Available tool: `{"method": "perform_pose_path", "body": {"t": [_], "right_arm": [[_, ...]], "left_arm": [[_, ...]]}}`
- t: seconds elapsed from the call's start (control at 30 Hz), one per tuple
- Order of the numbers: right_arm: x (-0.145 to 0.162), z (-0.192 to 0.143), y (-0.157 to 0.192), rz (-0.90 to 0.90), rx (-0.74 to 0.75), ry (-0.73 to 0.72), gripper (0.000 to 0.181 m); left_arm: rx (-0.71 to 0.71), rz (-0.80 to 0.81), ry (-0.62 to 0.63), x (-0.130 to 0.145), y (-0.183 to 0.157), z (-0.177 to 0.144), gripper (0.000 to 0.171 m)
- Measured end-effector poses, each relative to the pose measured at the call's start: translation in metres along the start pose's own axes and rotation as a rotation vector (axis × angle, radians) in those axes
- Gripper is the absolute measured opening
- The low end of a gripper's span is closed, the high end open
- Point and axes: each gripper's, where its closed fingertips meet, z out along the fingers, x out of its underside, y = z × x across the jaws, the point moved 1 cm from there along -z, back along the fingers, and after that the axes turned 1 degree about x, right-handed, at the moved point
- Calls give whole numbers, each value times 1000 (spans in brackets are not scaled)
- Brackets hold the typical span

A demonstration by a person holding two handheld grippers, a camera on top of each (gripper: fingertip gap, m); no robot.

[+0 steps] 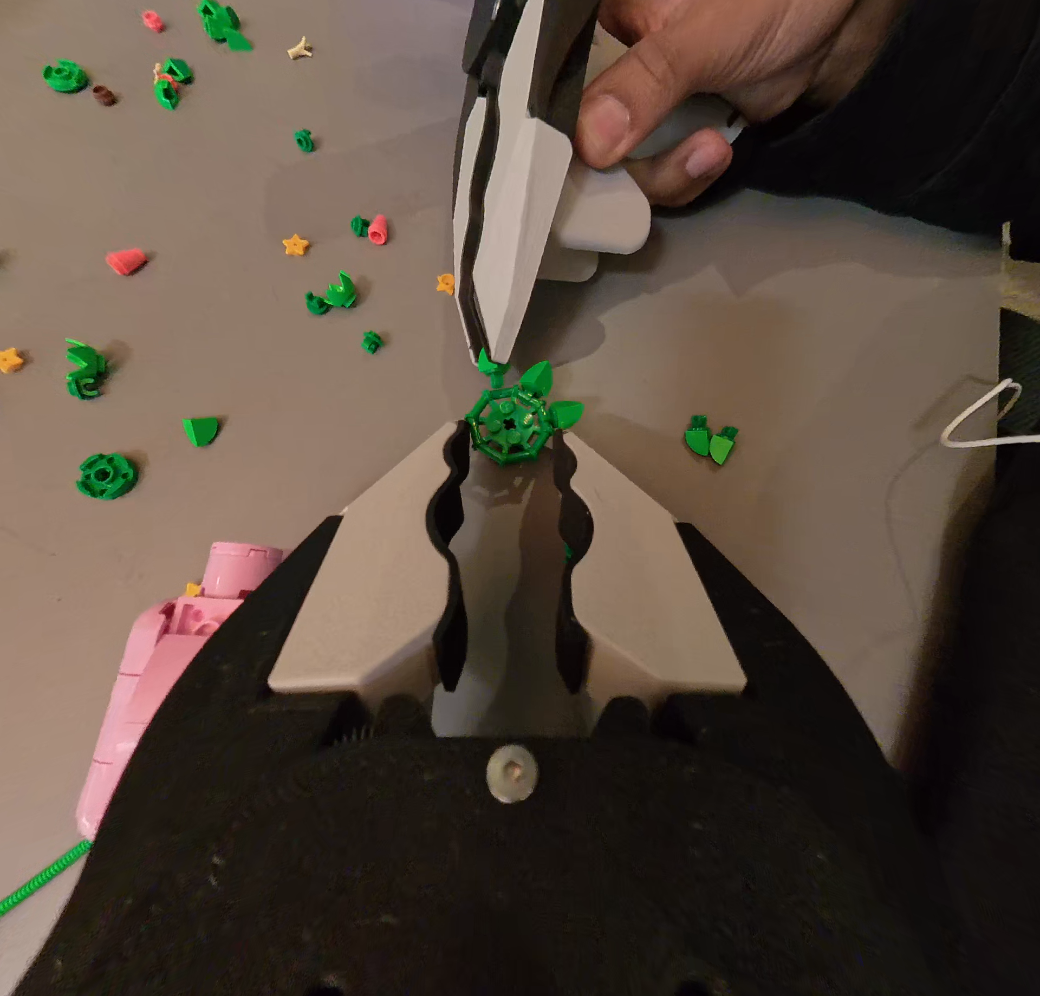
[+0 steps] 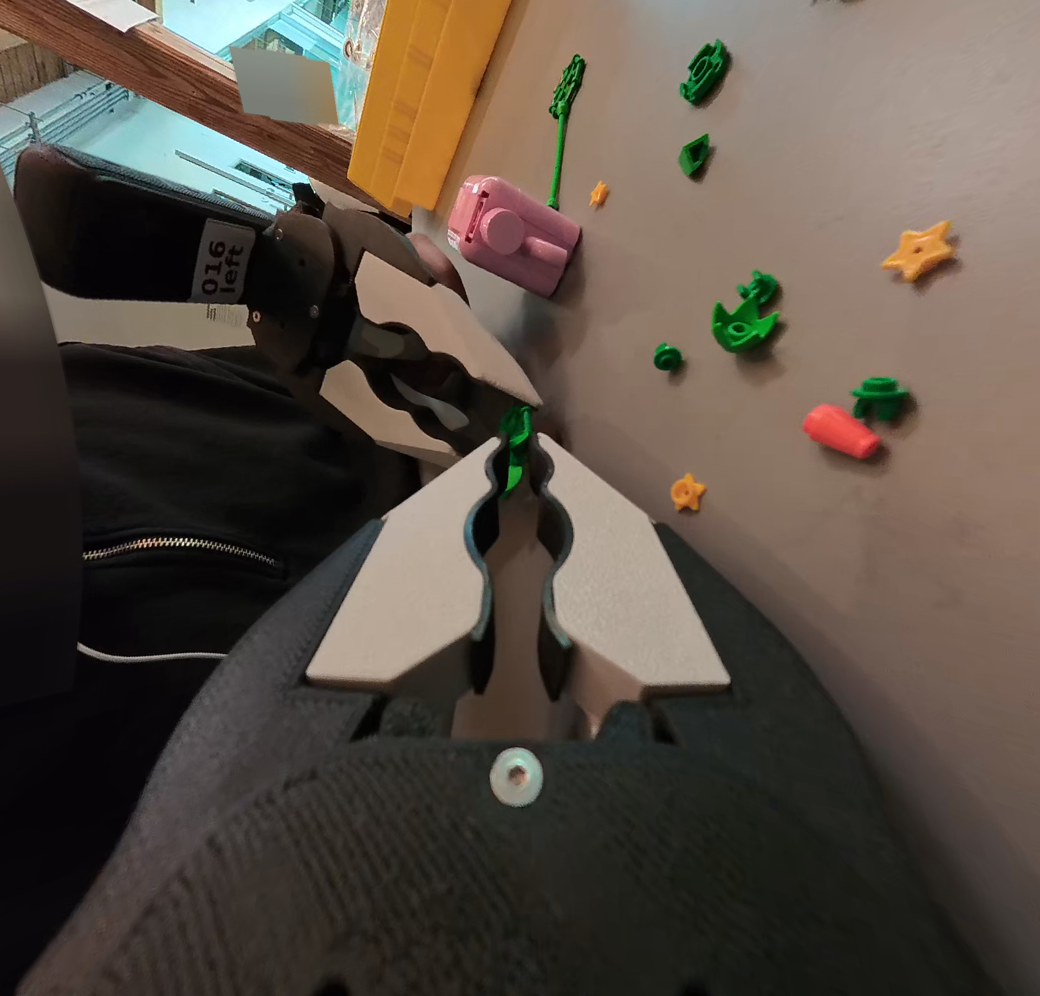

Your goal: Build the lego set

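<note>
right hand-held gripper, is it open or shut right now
Shut on a small green leaf piece: in the left wrist view the right hand-held gripper pinches it at its tips, just above the green wheel piece.

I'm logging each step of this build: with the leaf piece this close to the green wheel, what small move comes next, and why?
Probably ease the right gripper down so its small green leaf piece clips onto the rim of the green web wheel. The left gripper holds that wheel, two leaves are already attached, and the new piece hangs at a bare stretch of rim.
</note>
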Motion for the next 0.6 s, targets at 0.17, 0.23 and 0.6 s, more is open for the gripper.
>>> {"method": "perform_pose_path", "body": {"t": [0.17, 0.23, 0.6], "right_arm": [[1, 0, 0, -1, 2, 6, 5], [2, 1, -1, -3, 7, 15, 4], [4, 2, 0, 16, -12, 34, 5]], "left_arm": [[3, 0, 0, 1, 2, 0, 26], [5, 3, 1, 1, 2, 0, 26], [38, -21, 4, 2, 1, 0, 25]]}}
